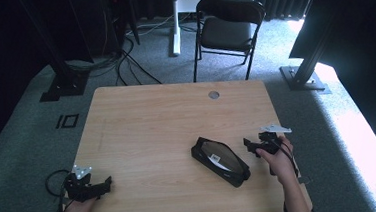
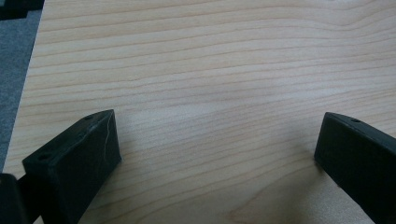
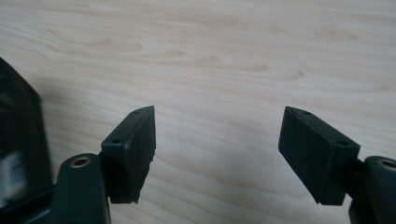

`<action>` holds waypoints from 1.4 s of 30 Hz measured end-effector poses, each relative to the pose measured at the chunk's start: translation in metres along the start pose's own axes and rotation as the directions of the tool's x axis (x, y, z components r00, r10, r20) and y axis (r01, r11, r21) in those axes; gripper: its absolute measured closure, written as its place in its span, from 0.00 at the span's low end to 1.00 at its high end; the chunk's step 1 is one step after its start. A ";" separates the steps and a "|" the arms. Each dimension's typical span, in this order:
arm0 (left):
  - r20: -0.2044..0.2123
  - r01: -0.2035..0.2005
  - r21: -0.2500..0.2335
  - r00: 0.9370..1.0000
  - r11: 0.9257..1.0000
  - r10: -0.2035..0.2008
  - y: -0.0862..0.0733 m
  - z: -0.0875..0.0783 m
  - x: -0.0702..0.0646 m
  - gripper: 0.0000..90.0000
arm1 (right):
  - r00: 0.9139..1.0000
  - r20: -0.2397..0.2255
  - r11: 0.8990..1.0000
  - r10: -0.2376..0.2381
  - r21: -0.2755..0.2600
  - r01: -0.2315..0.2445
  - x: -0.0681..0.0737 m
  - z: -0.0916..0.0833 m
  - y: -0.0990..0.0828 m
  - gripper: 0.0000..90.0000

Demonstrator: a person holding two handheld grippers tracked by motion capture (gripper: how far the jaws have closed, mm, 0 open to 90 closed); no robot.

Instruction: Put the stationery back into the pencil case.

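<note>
A black pouch with a clear window and a white label (image 1: 220, 160) lies slanted on the wooden table (image 1: 167, 117), right of the middle near the front. My right gripper (image 1: 249, 146) hovers just to the right of the pouch, held in a hand, jaws open with bare wood between them. In the right gripper view the gripper (image 3: 217, 144) stands wide open and the pouch's dark edge (image 3: 18, 135) shows at the left. My left gripper (image 1: 104, 184) rests at the table's front left corner; in the left gripper view it (image 2: 217, 149) is open over bare wood.
A round cable hole (image 1: 214, 94) sits near the table's far edge. A black folding chair (image 1: 225, 28) stands on the grey carpet beyond the table. Dark stands and cables (image 1: 123, 65) line the back left. A bright patch of light (image 1: 363, 139) falls on the floor at the right.
</note>
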State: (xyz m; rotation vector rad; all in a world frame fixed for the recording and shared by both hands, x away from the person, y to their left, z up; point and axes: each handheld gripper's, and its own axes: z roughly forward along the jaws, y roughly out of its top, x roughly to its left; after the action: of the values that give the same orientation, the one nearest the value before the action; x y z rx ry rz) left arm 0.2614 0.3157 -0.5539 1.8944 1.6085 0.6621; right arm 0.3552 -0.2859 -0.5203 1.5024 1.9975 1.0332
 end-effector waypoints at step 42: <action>0.000 -0.001 0.000 1.000 1.000 0.001 0.000 0.000 0.000 0.00 | 0.969 0.228 0.994 0.092 0.041 -0.104 -0.014 -0.021 -0.065 0.15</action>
State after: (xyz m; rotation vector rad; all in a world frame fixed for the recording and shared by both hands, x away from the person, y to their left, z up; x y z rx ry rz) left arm 0.2614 0.3157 -0.5540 1.8953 1.6075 0.6632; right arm 0.3039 -0.3141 -0.5585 1.6802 1.8204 0.8116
